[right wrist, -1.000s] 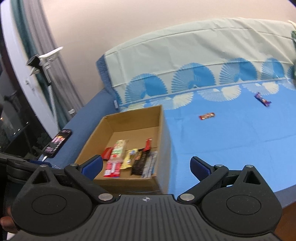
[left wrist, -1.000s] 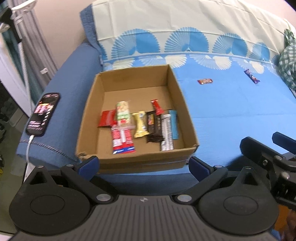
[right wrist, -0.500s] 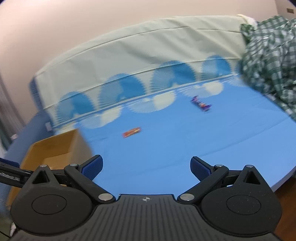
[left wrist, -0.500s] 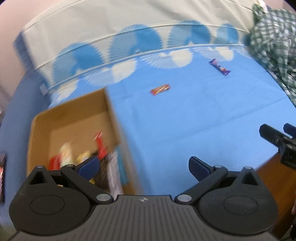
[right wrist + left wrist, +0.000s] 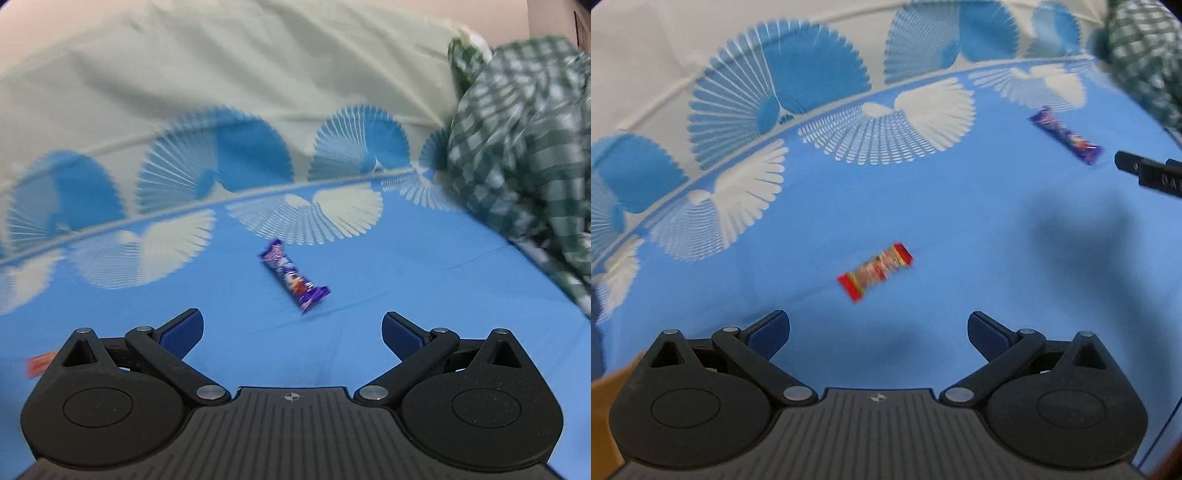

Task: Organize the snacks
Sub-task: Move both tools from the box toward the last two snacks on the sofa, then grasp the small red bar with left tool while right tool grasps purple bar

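Both grippers have swung away from the cardboard box toward the bed: left gripper, wide open and empty, faces the red snack; right gripper, likewise, faces the purple snack. Next comes descending and pinching each.

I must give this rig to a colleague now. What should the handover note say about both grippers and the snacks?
Left gripper: open, empty, aimed at the red snack bar lying loose on the blue bedsheet.
Right gripper: open, empty, aimed at the purple snack bar, also loose on the sheet, near the green checked cloth.
Done: nothing is held.
Left: pick up both bars and store them; only a cardboard corner shows at the left view's lower-left edge.
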### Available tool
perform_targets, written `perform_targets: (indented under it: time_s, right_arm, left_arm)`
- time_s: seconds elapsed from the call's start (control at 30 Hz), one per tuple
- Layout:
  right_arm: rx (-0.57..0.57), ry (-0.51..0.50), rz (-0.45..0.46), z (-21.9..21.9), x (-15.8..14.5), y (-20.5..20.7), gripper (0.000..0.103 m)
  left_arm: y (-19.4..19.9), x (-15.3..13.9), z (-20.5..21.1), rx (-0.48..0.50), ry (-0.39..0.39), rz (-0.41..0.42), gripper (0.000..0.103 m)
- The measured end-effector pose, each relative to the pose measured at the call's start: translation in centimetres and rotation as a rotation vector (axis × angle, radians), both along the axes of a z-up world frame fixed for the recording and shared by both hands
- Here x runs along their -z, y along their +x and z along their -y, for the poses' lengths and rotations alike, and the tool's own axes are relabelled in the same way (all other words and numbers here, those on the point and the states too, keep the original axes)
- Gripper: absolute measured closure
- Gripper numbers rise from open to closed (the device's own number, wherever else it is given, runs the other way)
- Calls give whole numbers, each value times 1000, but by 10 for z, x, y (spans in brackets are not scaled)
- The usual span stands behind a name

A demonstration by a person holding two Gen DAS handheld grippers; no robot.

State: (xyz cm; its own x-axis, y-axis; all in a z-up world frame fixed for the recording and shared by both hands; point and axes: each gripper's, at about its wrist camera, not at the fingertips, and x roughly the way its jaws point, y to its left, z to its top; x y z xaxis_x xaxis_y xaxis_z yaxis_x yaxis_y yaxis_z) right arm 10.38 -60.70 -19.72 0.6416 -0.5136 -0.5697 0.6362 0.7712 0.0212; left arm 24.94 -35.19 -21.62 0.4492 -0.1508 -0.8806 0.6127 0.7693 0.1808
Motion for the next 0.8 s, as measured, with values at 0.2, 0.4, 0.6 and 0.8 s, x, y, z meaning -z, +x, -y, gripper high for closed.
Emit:
perform_targets:
  time_s: [0.2,0.4,0.6,0.8]
  right_arm:
    - [18,13,-71,64,57,78,1]
    - [-4,12,-84,82,85,104,0]
    - [-83,-24,-59,70,82,98,58]
    - [-150,27,-49,40,63,79,85]
  left_arm:
    - [64,60,9,-14,13,-73,0]
    - [81,73,12,15,7,-66,1]
    - [62,59,15,55,-44,-128,84]
    - [25,43,-2,13,-79,-154,85]
